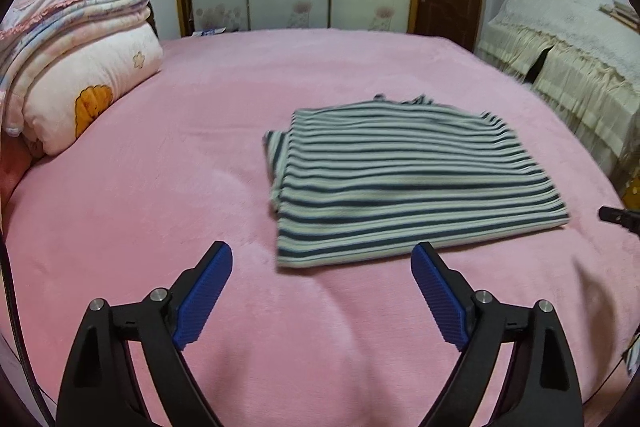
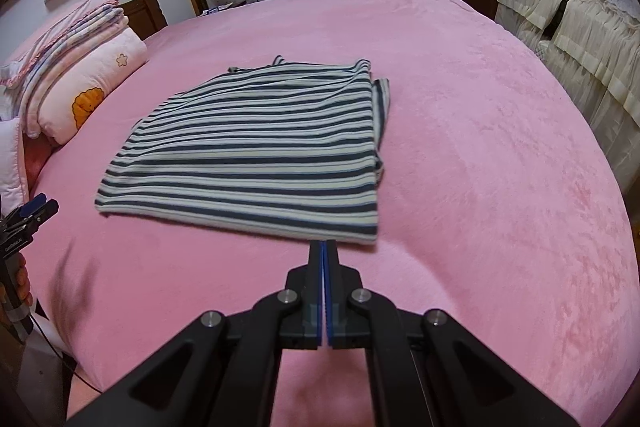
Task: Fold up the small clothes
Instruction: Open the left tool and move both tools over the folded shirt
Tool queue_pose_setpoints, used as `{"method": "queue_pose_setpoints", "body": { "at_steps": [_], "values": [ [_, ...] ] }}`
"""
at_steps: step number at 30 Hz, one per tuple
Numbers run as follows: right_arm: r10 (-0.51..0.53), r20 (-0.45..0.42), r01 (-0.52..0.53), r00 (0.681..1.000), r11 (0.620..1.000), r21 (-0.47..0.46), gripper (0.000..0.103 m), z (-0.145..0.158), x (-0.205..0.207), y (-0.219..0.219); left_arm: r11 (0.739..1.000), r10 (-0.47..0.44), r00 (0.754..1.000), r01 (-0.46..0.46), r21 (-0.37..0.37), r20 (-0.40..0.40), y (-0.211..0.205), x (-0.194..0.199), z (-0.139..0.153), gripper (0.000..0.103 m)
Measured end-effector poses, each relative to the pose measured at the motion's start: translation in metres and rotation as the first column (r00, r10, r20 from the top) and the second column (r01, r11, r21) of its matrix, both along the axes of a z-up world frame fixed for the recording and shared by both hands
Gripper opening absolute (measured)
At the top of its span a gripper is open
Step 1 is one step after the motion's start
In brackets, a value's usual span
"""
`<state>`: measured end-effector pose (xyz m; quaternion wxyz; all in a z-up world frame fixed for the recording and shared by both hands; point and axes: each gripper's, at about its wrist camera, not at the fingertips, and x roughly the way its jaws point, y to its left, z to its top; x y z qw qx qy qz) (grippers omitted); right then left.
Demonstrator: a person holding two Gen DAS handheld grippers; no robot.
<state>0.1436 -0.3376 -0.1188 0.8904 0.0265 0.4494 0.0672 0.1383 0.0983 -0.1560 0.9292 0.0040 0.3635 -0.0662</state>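
The left gripper hangs over the pink bed with its jaws wide apart and nothing between them, just short of the near edge of the striped garment. The right gripper has its jaws pressed together on nothing, tips at that same near edge by its right-hand corner. The garment lies folded flat mid-bed, well apart from the stacked quilts beyond it. It looks like a light, limp knit that will sag and slip layers; pinching all layers at the two near corners seems safest.
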Motion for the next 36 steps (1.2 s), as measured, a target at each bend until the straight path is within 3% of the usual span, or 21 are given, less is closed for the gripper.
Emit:
{"method": "queue_pose_setpoints", "body": {
  "at_steps": [10,16,20,23,30,36],
  "values": [
    [0.022,0.025,-0.023,0.999,0.998,0.051,0.000,0.017,-0.008,0.024,0.996,-0.004,0.998,0.009,-0.090,0.060,-0.026,-0.004,0.024,0.100],
    [0.060,0.056,-0.064,0.997,0.996,0.060,0.000,0.022,0.009,0.043,0.993,-0.005,0.997,0.014,-0.118,0.072,-0.042,0.024,0.029,0.100],
    [0.089,0.066,-0.094,0.994,0.993,0.073,0.000,0.018,0.038,0.058,0.996,-0.010,0.997,0.017,-0.091,0.076,-0.063,0.056,0.026,0.100],
    [0.107,0.073,-0.113,0.992,0.989,0.093,0.000,0.011,0.069,0.072,0.994,-0.017,0.998,0.023,-0.108,0.056,-0.079,0.090,0.015,0.100],
    [0.106,0.070,-0.114,0.992,0.985,0.126,0.001,-0.019,0.147,0.106,0.970,0.033,0.998,-0.046,-0.237,-0.058,-0.097,0.171,-0.033,0.100],
    [0.111,0.045,-0.116,0.993,0.987,0.115,0.001,-0.052,0.190,0.117,0.961,0.088,0.988,-0.118,-0.252,-0.127,-0.102,0.212,-0.073,0.100]
  ]
}}
